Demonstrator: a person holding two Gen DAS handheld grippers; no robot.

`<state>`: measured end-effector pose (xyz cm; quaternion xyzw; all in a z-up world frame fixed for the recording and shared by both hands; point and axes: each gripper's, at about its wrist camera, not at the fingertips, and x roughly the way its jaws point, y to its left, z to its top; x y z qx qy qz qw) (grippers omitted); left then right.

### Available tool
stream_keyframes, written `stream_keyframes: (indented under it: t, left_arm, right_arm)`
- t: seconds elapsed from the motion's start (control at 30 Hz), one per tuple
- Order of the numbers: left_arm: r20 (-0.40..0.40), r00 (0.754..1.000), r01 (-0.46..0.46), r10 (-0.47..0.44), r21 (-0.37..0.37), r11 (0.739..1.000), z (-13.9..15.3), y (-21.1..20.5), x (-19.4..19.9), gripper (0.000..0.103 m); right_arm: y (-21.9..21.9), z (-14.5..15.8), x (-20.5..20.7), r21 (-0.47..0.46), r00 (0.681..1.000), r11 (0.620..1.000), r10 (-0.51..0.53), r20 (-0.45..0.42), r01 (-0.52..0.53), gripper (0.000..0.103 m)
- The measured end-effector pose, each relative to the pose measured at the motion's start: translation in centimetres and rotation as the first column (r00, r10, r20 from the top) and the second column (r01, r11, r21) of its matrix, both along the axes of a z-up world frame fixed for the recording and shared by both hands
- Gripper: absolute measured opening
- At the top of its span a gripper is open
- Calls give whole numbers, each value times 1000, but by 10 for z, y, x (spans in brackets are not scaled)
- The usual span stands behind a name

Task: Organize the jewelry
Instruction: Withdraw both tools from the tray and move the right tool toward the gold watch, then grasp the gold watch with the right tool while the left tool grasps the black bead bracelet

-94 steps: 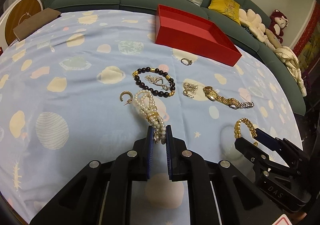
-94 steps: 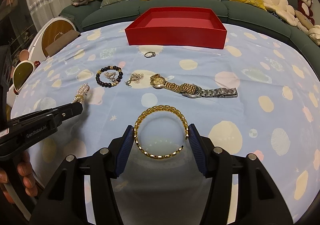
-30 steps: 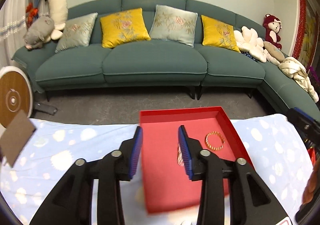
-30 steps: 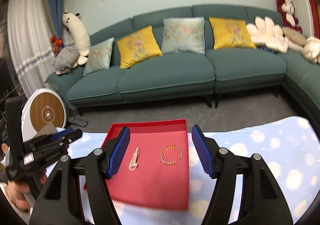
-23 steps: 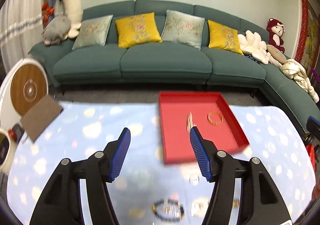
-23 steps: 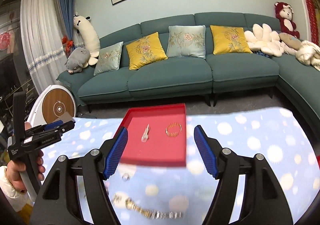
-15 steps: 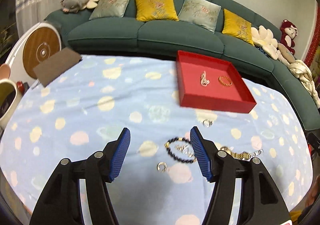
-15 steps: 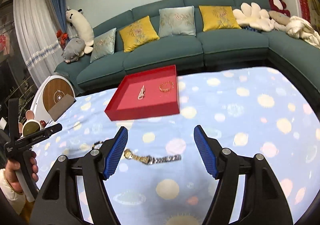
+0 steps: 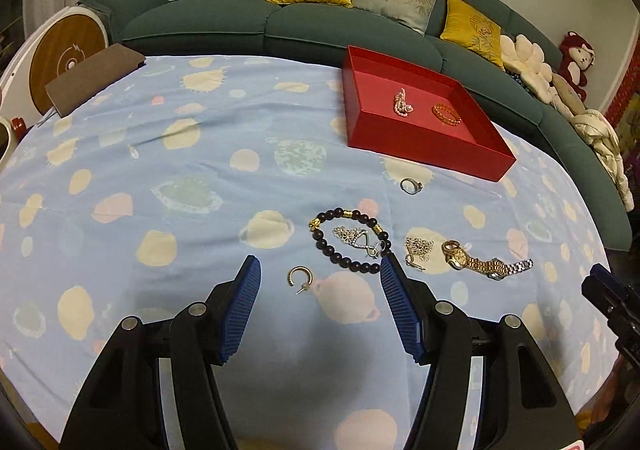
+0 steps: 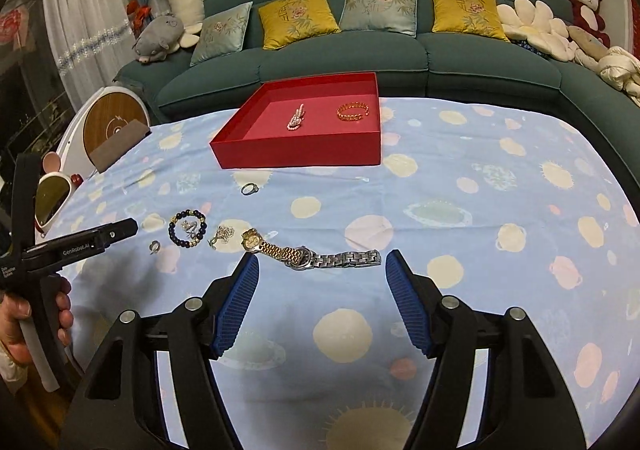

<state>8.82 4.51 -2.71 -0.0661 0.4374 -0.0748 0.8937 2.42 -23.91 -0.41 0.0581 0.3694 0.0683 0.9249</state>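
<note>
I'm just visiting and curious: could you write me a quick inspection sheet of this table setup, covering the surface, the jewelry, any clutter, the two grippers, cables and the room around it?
Surface: light blue tablecloth with pastel planet prints.
Job's things: red rectangular tray holds a pearl strand and a gold bangle. Still on the cloth: silver ring, dark beaded bracelet around a silver pendant, gold hoop earring, silver chain, gold and silver watch.
Clutter: brown flat pad at the far left edge.
Grippers: left gripper and right gripper open, empty.
Cables: nothing seen.
Surroundings: teal sofa with cushions and plush toys.
</note>
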Motion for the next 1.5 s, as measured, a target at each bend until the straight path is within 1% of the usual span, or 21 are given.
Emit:
stream_keyframes:
  t: [0.17,0.3,0.37,0.57,0.63,0.73,0.8,1.0,1.17,1.2,1.27,1.4,1.5]
  left_arm:
    - [-19,1000,14,-14,24,1000,-6,-10,3,60]
    - [-25,1000,3,-3,31,1000,-8,-9,4,60]
    - [-24,1000,-5,5,26,1000,-8,-7,4,60]
    - [-34,999,-14,14,-6,1000,-4,-2,5,60]
    - [-36,999,-14,14,-15,1000,-3,1,5,60]
    - [-42,999,-23,22,-29,999,-1,9,6,60]
    - [-46,998,-33,31,-38,999,0,15,7,60]
    - [-62,996,-60,57,-48,997,-3,30,8,60]
    - [-69,995,-81,74,-90,993,-3,34,4,60]
    - [-68,995,-80,74,-93,993,-2,33,4,60]
    - [-61,996,-75,70,-85,994,-2,31,3,60]
    - [-60,996,-66,62,-69,995,-3,26,5,60]
    - [-71,996,-53,49,-60,997,-7,20,6,60]
  right_arm:
    - [14,-20,16,-43,998,997,55,-44,-57,60]
    - [33,-35,32,-103,986,982,149,-68,-156,55]
    - [45,-39,39,-122,977,971,196,-84,-205,54]
    - [75,-43,66,-115,951,947,288,-115,-301,51]
    - [86,-47,76,-126,942,937,308,-132,-325,50]
    - [91,-56,89,-105,934,936,318,-165,-337,44]
    - [93,-64,96,-96,928,936,317,-194,-339,35]
    - [94,-66,102,-131,931,934,305,-200,-333,34]
    - [91,-68,104,-134,931,933,302,-206,-333,34]
    - [92,-67,103,-140,930,931,304,-208,-336,31]
    - [94,-67,98,-152,926,926,310,-213,-345,27]
    - [93,-65,85,-163,926,925,302,-228,-342,26]
    - [87,-63,72,-153,926,930,292,-238,-333,26]
